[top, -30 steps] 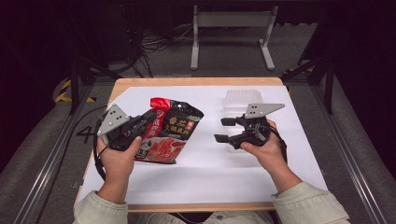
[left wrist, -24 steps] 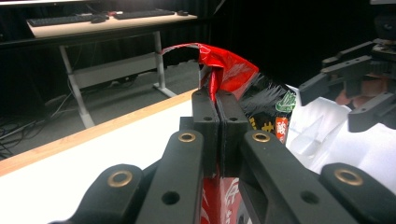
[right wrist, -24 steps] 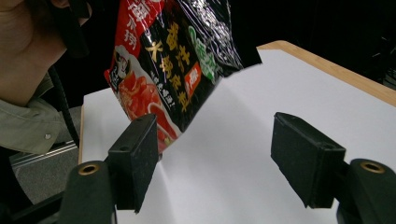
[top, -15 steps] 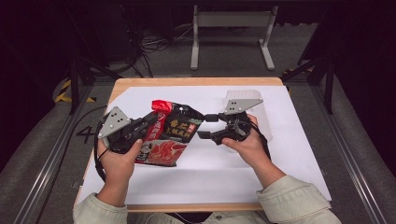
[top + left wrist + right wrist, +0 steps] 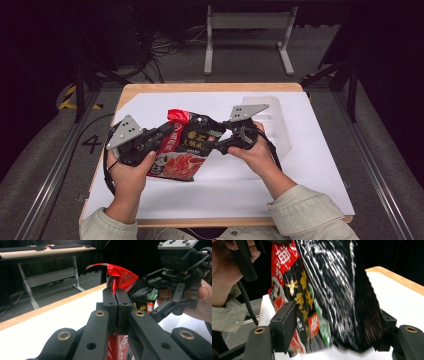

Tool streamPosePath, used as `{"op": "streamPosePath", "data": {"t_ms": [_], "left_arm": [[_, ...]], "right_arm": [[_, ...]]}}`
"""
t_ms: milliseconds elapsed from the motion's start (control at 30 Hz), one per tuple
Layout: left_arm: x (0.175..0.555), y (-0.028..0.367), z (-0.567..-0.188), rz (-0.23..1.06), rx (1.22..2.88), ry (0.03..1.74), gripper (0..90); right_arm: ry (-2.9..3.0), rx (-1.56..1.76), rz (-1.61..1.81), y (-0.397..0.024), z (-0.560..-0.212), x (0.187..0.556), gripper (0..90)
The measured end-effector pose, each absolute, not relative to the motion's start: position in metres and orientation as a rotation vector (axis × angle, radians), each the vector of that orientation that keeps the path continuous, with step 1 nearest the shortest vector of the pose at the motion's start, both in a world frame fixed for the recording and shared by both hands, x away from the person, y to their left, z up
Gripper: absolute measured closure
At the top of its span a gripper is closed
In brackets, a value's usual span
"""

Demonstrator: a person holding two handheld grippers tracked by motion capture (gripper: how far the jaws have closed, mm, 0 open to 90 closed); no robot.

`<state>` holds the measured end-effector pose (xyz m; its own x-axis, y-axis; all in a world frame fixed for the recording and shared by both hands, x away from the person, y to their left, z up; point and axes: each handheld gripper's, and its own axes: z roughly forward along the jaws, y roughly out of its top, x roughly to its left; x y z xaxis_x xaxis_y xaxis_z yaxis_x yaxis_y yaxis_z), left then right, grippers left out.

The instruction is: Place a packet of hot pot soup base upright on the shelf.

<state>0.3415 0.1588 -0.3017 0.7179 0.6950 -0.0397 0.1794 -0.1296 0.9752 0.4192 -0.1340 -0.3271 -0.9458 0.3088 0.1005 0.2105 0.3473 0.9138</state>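
My left gripper (image 5: 159, 134) is pinched tight on the red and black snack bag (image 5: 187, 145), held up over the middle of the table (image 5: 320, 165), and my right gripper (image 5: 220, 136) has wide jaws around its other side (not squeezing yet), so opening it is left.

- The table (image 5: 210, 88) has a light wooden top; its wood shows as a narrow border along the far edge and at the near edge.
- A large white sheet (image 5: 235, 187) lies flat on the table and covers almost all of the top.
- A clear plastic container (image 5: 274, 125) stands on the white sheet, in the far right part.
- The table stands on a grey floor (image 5: 45, 175).
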Motion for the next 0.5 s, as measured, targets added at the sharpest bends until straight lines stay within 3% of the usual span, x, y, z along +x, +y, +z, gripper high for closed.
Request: {"op": "streamPosePath", "data": {"t_ms": [500], "left_arm": [[0.3405,0.1512,-0.3036,0.488,1.693,0.69,88.5]], "right_arm": [[2.554,0.452,1.678,-0.1237,-0.3314,0.4231,42.9]]}}
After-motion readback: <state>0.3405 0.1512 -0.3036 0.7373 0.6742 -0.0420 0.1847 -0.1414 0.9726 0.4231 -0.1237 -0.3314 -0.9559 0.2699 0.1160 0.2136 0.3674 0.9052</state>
